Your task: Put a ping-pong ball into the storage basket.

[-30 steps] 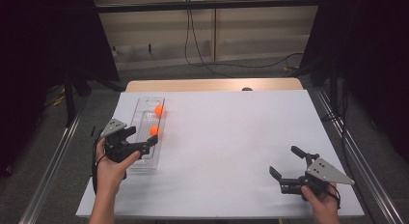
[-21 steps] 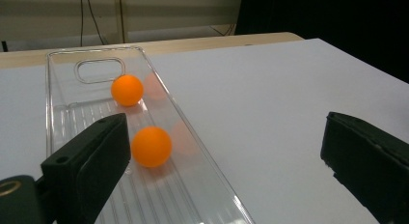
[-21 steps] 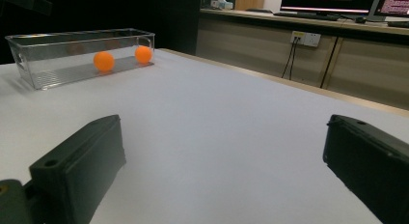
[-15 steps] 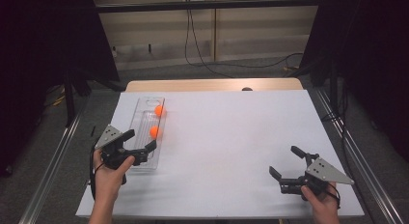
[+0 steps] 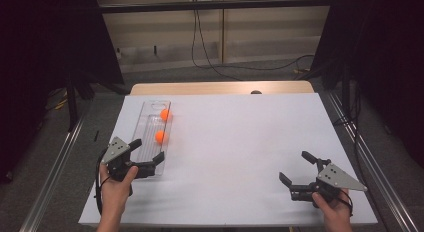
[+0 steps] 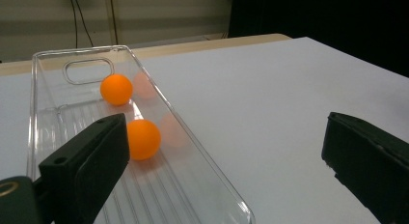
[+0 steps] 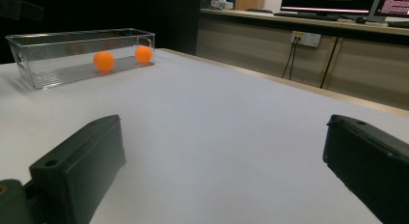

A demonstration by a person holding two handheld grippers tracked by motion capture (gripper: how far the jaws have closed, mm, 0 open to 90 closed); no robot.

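Jaws of the left gripper point(image 5: 148, 151) stand wide apart and hold nothing. In the high view one jaw hangs over the inside of the clear tray point(image 5: 148, 126) near its close end, and the other sits at the tray's near right corner; whether either touches the plastic cannot be told. In the left gripper view the tray's right wall runs up between the two black jaws, with the left jaw over the ribbed floor and the right jaw out over the white table point(image 6: 270, 103).

Two orange balls lie in the tray. The nearer ball point(image 5: 160, 137) sits just ahead of the left gripper, close beside the left jaw's tip in that gripper's own view point(image 6: 142, 139), and is not held. The farther ball point(image 5: 165, 114) rests near the tray's far end, just short of the oval handle cut-out point(image 6: 88, 70), apart from the first ball. Both sit toward the tray's right wall.

The left hand point(image 5: 116, 183) comes in from the bottom edge at the table's front left and grips the tool so that it points forward and slightly right.

The right gripper point(image 5: 297, 168) is also wide open and empty, low over bare table at the front right, well apart from the tray. The right hand point(image 5: 334, 208) holds it pointing left; its view shows the tray and both balls far off.
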